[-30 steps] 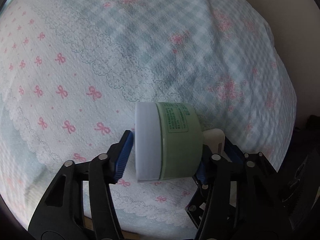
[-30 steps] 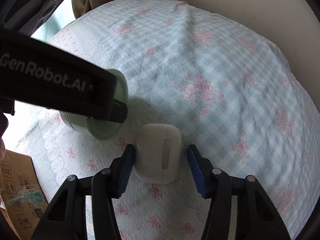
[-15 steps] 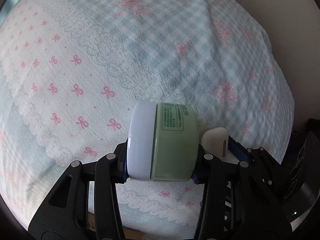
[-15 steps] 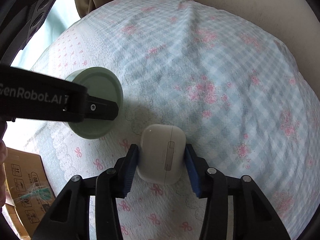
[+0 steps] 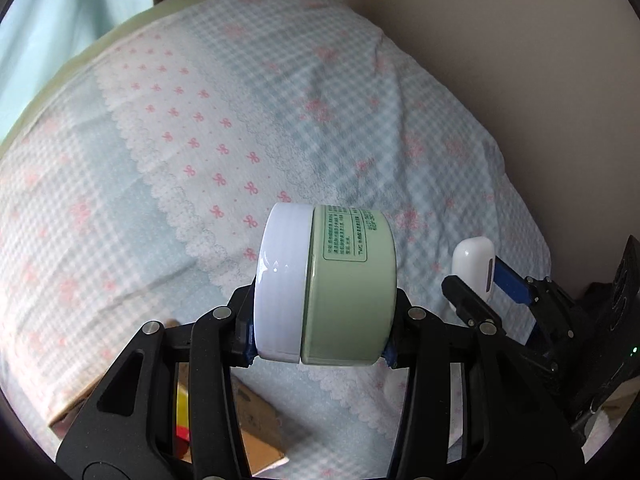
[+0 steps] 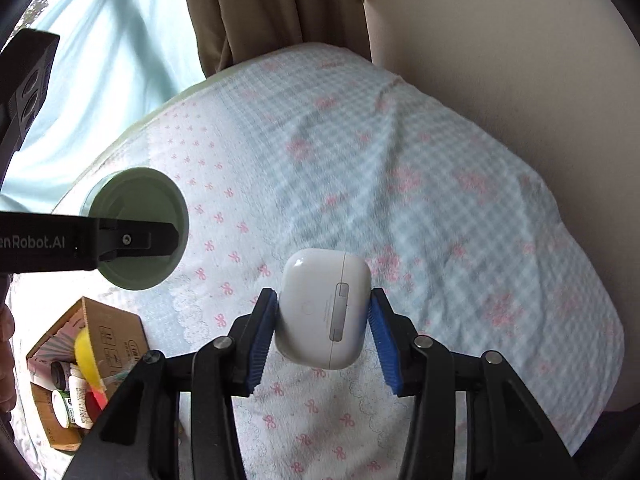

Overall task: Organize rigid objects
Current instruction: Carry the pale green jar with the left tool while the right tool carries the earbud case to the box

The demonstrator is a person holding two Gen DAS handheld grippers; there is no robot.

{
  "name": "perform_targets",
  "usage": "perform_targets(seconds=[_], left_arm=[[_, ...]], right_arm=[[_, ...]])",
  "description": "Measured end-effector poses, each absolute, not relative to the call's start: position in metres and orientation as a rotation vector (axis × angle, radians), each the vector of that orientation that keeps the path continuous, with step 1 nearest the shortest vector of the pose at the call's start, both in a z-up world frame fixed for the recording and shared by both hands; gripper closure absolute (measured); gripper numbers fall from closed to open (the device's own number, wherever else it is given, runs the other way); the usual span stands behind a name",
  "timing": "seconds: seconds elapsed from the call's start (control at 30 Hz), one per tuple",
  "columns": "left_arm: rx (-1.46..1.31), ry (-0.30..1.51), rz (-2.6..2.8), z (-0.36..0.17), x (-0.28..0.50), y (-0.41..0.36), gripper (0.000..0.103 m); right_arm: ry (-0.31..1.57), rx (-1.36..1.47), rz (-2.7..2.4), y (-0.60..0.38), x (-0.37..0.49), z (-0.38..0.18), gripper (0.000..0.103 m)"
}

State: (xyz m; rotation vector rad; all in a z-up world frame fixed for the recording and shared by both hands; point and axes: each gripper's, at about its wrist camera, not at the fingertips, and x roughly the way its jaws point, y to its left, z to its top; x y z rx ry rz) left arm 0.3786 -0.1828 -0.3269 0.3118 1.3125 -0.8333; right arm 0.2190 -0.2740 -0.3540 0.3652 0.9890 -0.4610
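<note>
The left tongs (image 5: 322, 330) were clamped on a green jar (image 5: 348, 284) with a white lid (image 5: 282, 284), held on its side at the lower centre of the left wrist view, lid toward the left of the frame, label facing up. In the right wrist view the same jar (image 6: 138, 228) showed its round green base at the left edge, above the cloth.

The right tongs (image 6: 322, 318) were closed on a white earbud case (image 6: 324, 306), blue pads (image 6: 262, 330) pressing both its sides, at the lower centre of the right wrist view. In the left wrist view the case (image 5: 472, 266) appeared at the right edge.

Both things hung clear of the bedspread (image 6: 420, 184), a blue gingham cloth with pink bows. A cardboard box (image 6: 80, 364) holding small containers sat at the lower left of the right wrist view, and brown curtains (image 6: 272, 4) hung at the top.
</note>
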Motion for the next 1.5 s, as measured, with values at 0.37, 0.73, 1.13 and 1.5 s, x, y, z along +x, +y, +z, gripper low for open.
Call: perform_targets(seconds=[0.37, 0.73, 1.13, 1.5], left_arm=[[0.152, 1.159, -0.659, -0.216, 0.351, -0.017, 0.063], [0.062, 1.158, -0.493, -0.215, 0.314, 0.176, 0.063], [-0.078, 1.249, -0.346, -0.277, 0.283, 0.257, 0.063], [-0.092, 1.392, -0.342, -0.345, 0.339, 0.218, 0.063]], right_arm=[[0.909, 0.227, -0.241, -0.206, 0.224, -0.198, 0.06], [0.959, 0.212, -0.054, -0.083, 0.231, -0.176, 0.06], [1.087, 0.22, 0.096, -0.005, 0.265, -0.233, 0.06], [1.276, 0.19, 0.186, 0.011, 0.317, -0.314, 0.06]])
